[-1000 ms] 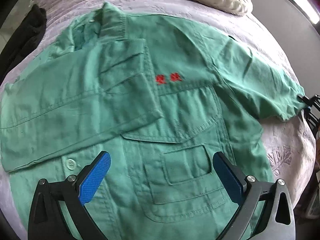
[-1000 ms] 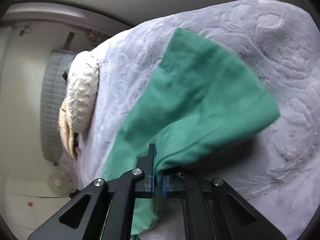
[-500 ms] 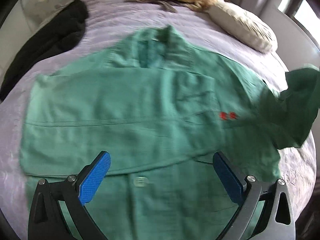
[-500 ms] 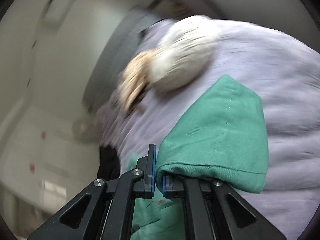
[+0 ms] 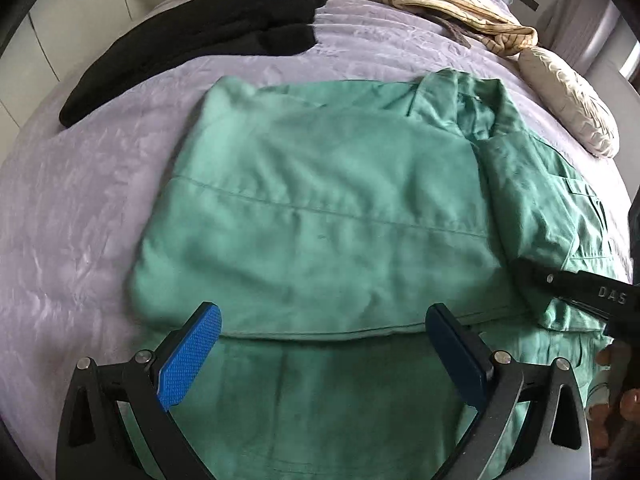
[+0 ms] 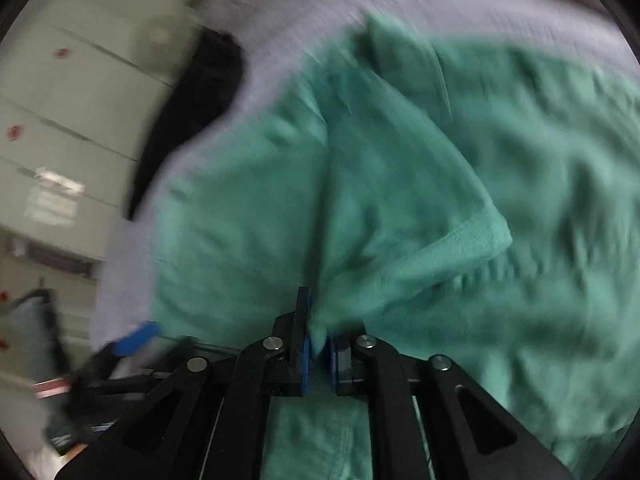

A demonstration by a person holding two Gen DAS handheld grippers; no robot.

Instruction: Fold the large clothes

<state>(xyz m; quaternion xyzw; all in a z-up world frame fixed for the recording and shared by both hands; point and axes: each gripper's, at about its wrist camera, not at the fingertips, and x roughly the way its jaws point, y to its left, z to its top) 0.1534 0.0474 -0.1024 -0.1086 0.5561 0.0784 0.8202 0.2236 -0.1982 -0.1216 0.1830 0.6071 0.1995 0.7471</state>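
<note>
My left gripper (image 5: pixel 320 344) hovers low over the green jacket (image 5: pixel 320 216), blue pads spread wide, nothing between them. My right gripper (image 6: pixel 319 350) is clamped on a jacket sleeve (image 6: pixel 404 216), draped across the body; view blurred. Jacket lies on the lavender bedspread (image 5: pixel 80 208), both sleeves folded inward. Right gripper's side reads "DAS" in the left view. Black garment (image 5: pixel 192 36) lies beyond.

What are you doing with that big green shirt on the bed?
Folding it. The green shirt lies on the purple bedspread with one side already folded in. The right gripper is shut on a sleeve, carrying it across the shirt. The left gripper hovers open over the near end, holding nothing.
</note>
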